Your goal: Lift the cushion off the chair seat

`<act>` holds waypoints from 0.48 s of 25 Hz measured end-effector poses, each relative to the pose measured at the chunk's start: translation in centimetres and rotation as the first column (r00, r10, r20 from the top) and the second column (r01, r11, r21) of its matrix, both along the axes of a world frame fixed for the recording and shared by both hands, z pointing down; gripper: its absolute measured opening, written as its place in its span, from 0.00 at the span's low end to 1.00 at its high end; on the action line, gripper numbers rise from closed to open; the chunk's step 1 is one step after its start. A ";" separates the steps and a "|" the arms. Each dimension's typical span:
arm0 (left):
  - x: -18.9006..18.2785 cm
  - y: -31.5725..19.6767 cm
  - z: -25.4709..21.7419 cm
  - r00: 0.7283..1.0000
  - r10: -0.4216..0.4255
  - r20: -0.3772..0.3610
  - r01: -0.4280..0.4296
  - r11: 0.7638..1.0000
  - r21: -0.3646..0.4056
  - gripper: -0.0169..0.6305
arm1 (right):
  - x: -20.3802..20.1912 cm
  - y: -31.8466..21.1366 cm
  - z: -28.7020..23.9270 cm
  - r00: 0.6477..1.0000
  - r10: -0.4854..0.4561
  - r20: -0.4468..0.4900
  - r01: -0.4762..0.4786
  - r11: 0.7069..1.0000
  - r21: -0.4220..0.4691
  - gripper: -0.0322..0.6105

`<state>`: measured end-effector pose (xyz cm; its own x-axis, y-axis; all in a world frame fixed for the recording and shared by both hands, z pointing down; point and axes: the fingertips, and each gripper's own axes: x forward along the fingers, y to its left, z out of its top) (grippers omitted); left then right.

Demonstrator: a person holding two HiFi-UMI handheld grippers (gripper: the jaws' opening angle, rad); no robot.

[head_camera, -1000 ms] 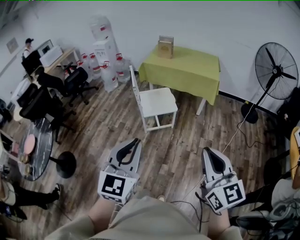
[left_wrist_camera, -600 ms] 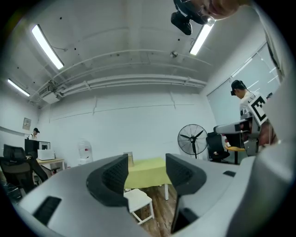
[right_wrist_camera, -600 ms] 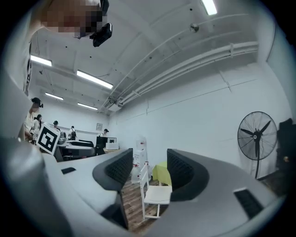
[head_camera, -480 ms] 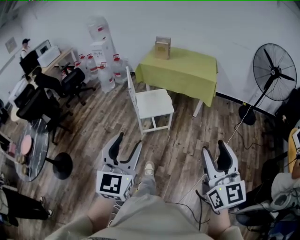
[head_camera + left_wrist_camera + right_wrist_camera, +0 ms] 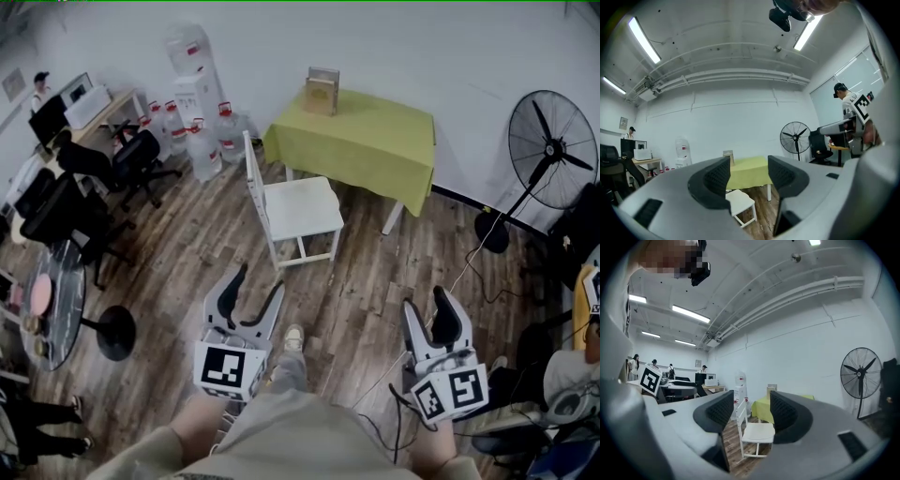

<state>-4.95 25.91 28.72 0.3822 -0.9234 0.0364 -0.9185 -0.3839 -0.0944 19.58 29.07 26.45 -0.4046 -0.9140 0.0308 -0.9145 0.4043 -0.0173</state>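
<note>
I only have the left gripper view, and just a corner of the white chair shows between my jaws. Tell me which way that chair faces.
Observer: In the head view the chair has its backrest on the picture's left, so the seat with the white cushion faces right.
Operator: Report the right gripper.
Observer: The right gripper has just been opening its jaws. They stand apart with nothing between them, aimed at the chair.
Operator: Now check the floor.
Observer: A thin cable runs over the floorboards from near the fan toward the person's right side.
</note>
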 end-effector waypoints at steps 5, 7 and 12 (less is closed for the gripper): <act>-1.7 -4.7 0.8 1.000 -0.015 -0.006 0.014 1.000 -0.013 0.41 | -1.5 -5.1 1.0 0.999 -0.025 -0.031 0.023 0.999 -0.047 0.43; -2.3 -7.0 0.9 1.000 -0.011 0.002 0.011 1.000 -0.023 0.41 | -2.1 -7.5 1.1 0.997 -0.043 -0.059 0.039 0.997 -0.063 0.43; -4.2 -14.8 1.4 1.000 -0.030 0.007 0.030 0.998 -0.054 0.41 | -3.3 -14.7 1.6 0.997 -0.038 -0.060 0.032 0.995 -0.095 0.43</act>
